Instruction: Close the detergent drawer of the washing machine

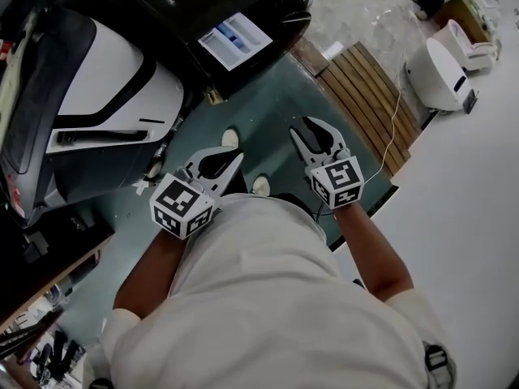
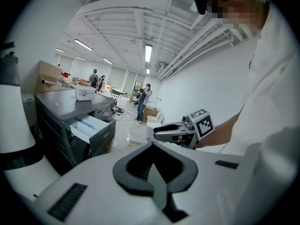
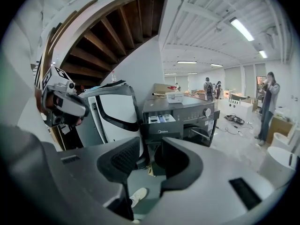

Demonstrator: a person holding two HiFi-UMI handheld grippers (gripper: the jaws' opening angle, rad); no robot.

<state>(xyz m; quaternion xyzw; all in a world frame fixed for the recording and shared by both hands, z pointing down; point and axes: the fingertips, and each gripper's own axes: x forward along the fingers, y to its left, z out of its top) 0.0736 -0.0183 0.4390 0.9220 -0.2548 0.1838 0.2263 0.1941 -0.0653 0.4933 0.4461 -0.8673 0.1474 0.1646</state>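
Note:
A dark front-loading washing machine (image 1: 243, 6) stands ahead of me, well beyond both grippers. Its detergent drawer (image 1: 235, 40) is pulled out, showing white and blue compartments. The drawer (image 3: 161, 118) shows between my right jaws, and the drawer (image 2: 89, 125) also appears at the left of the left gripper view. I hold both grippers close to my body above the green floor. My left gripper (image 1: 217, 164) (image 2: 154, 177) is shut with nothing in it. My right gripper (image 1: 316, 140) (image 3: 150, 165) is open and empty.
A large white appliance with black trim (image 1: 105, 96) stands left of the washing machine. A slatted wooden platform (image 1: 365, 96) and a white rounded device (image 1: 442, 71) lie to the right. A white box (image 3: 174, 96) sits on the machine. People (image 2: 143, 102) stand far back.

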